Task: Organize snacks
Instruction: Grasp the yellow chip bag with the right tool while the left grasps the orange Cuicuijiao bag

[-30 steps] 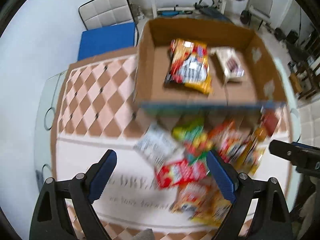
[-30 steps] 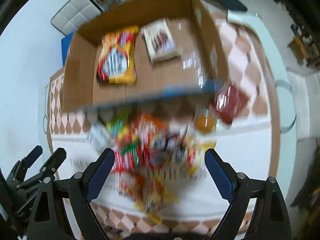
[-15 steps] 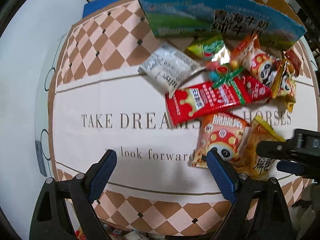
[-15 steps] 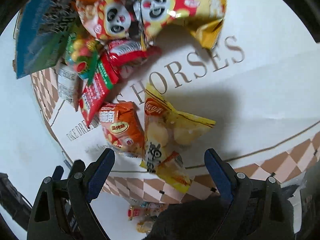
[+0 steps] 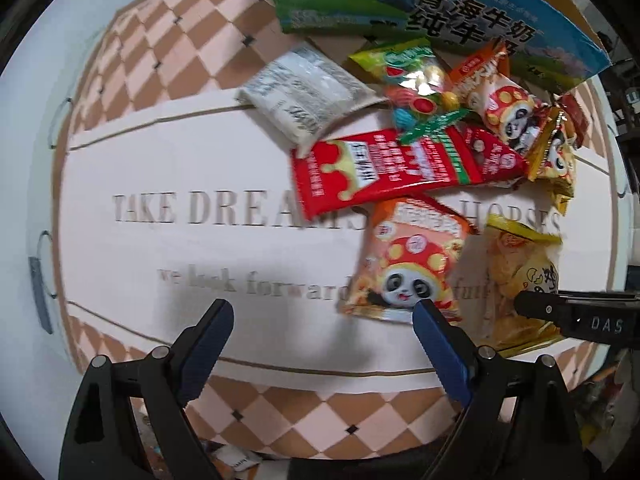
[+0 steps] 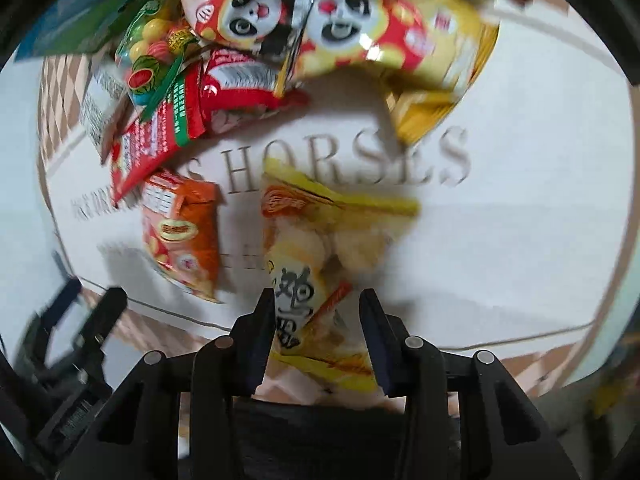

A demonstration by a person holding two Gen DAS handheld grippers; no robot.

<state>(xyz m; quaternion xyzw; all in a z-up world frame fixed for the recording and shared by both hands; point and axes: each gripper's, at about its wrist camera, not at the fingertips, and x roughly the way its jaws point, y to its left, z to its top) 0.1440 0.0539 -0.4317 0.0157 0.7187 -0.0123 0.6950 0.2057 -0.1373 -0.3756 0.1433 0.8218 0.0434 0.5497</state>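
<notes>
Snack packets lie heaped on a cream tablecloth (image 5: 168,168) printed with grey lettering and edged in a tan-and-pink diamond pattern, close against the blue-and-green printed side of a cardboard box (image 5: 440,12) at the far edge of the table. At the near edge of the heap, the right gripper (image 6: 318,312) has just been closing its jaws around the lower end of a yellow chip bag (image 6: 316,248), which sits between the two dark fingers; the left finger presses against the bag's side, while blur makes it impossible to tell whether the right finger has met the packet. In the left wrist view, the same yellow bag (image 5: 520,276) lies at the right of the cloth with the right gripper's black finger reaching across it. Just beside it rests an orange panda-print packet (image 5: 404,264), its lower corner close to the right-hand finger of the left gripper (image 5: 324,324), whose blue-padded jaws stand wide apart above the bare cloth with nothing between them. Beyond, a long red packet (image 5: 360,172) lies across the middle of the pile, a white packet (image 5: 308,92) and a green fruit-candy bag (image 5: 412,80) sit nearer the box, and two more panda packets (image 6: 328,12) crowd the far right side.
</notes>
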